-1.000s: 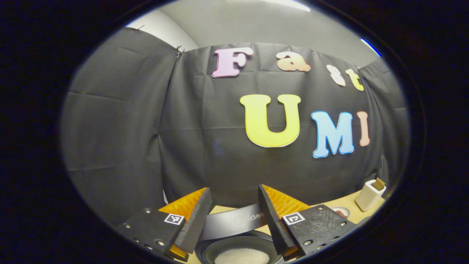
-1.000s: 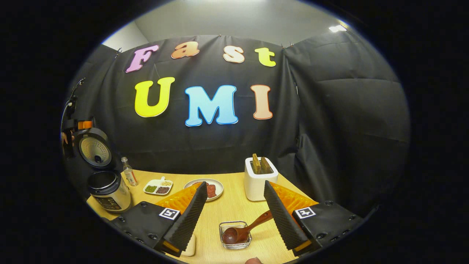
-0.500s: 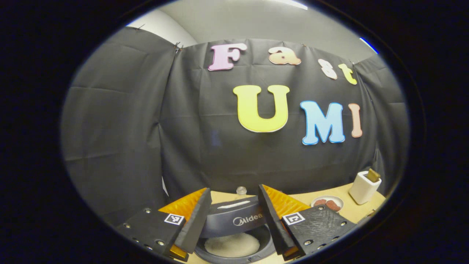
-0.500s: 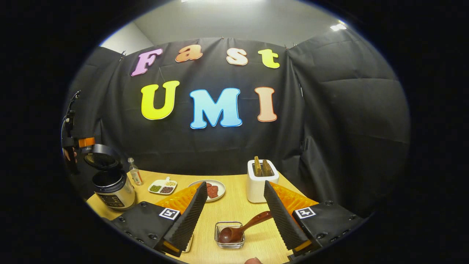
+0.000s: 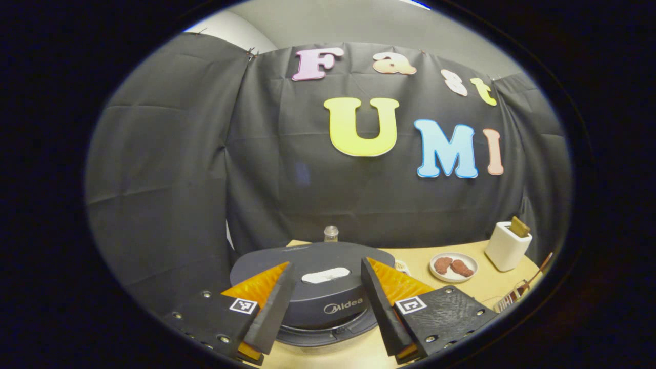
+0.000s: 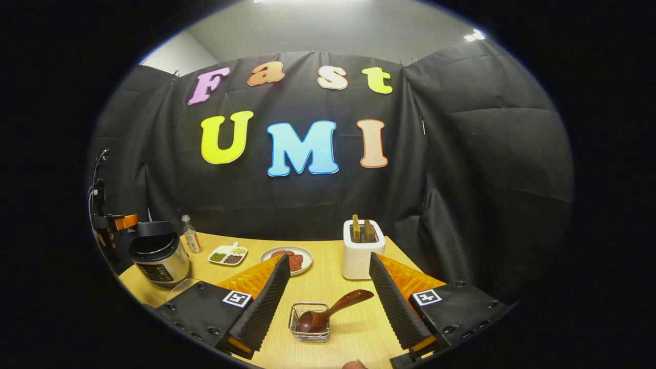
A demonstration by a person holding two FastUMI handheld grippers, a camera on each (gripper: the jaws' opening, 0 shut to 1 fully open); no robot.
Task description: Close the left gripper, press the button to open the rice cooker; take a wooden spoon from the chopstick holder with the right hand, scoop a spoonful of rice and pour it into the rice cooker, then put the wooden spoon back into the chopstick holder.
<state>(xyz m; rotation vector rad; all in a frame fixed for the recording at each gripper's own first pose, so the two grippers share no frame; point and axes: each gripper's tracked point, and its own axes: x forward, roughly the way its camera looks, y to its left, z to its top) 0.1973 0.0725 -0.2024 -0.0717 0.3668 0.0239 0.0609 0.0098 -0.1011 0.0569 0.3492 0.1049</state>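
Wooden spoon [image 6: 328, 311] lies between right gripper's [image 6: 328, 302] spread, empty fingers [image 6: 266, 300].

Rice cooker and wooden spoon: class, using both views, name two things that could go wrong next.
1. The wooden spoon leans in the glass dish, handle jutting out; the open right tongs could nudge it and tip the dish.
2. The rice cooker lid is down; the open left tongs straddle it and may slip when pressing.
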